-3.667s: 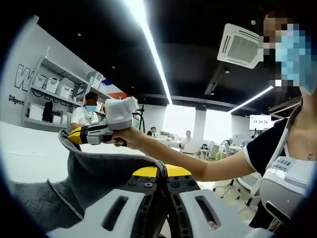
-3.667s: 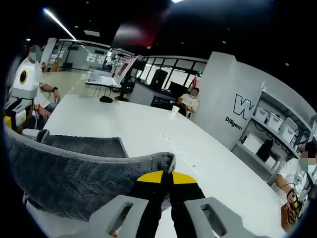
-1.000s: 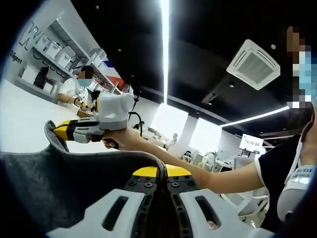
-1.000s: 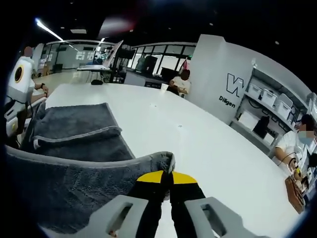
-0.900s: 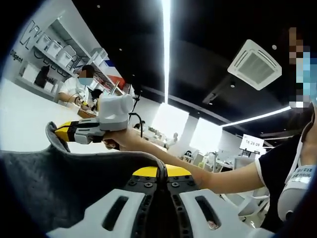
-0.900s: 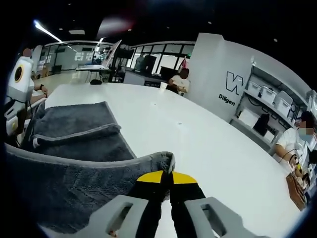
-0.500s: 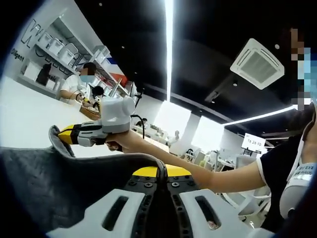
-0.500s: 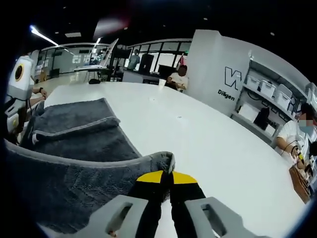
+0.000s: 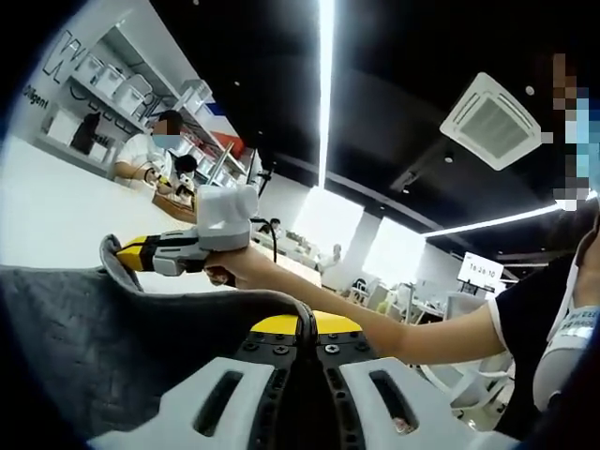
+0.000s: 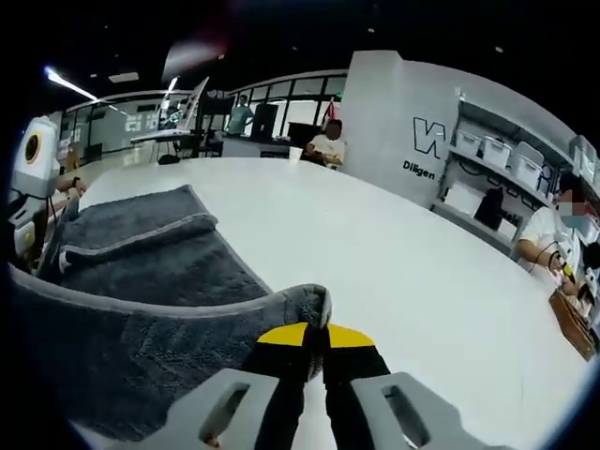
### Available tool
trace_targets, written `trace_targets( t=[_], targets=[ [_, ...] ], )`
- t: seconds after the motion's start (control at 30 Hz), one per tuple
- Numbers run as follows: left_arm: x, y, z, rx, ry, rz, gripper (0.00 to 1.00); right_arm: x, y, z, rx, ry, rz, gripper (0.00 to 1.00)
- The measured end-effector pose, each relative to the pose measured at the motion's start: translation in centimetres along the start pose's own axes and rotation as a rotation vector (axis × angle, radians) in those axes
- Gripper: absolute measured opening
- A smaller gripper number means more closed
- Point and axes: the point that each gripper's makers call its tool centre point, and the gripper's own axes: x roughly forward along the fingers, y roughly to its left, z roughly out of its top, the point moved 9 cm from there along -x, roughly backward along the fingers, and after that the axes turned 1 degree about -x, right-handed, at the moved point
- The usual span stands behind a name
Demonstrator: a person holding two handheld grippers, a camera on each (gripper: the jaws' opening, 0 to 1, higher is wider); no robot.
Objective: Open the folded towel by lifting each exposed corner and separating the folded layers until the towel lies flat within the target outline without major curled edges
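My left gripper [image 9: 302, 323]: jaws together, clamped on towel [image 9: 103, 347] edge. My right gripper [image 10: 317, 328]: same, pinching corner of towel hem; also seen across from left, at [image 9: 127, 255], gripping far corner. Towel lifted, upper edge stretched between both claws, lower part draped onto white table [image 10: 394, 262]. Step, as I judge: unfolding layer held in air. Next: carry edge outward, lower flat, keep tension even. Outline not visible. Fabric grey, thick terry, nubby pile, stitched hem, limp.
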Motion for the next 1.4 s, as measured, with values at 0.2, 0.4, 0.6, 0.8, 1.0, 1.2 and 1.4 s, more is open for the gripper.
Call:
trace_targets(
  t=[0.2,0.4,0.6,0.8,1.0,1.2,1.4],
  targets=[
    [0.4,0.0,-0.3,-0.004,0.01,-0.001,0.01,-0.7,-0.3,-0.4,0.021,-0.002,-0.02,0.0],
    [1.0,-0.4,-0.6,0.027,0.032,0.0,0.01,-1.6,-0.4,-0.7,-0.021,0.025,-0.061,0.02],
    [1.6,-0.6,-0.7,0.014,0.039,-0.019,0.01,-2.7,-0.9,-0.6,-0.011,0.027,-0.092,0.06],
    [2.2,-1.0,-0.9,0.016,0.047,-0.031,0.01,-4.0,-1.1,-1.0,-0.008,0.038,-0.109,0.08],
    [2.6,-1.1,-1.1,0.025,0.054,-0.035,0.01,-5.2,-1.1,-0.8,-0.009,0.037,-0.121,0.09],
    [4.1,-1.2,-1.8,0.095,0.096,-0.044,0.01,-7.8,-0.9,-0.3,-0.024,0.03,-0.15,0.09],
    [5.3,-1.3,-2.6,0.154,0.133,-0.045,0.02,-9.1,-0.9,-0.3,-0.031,0.034,-0.165,0.1]
  ],
)
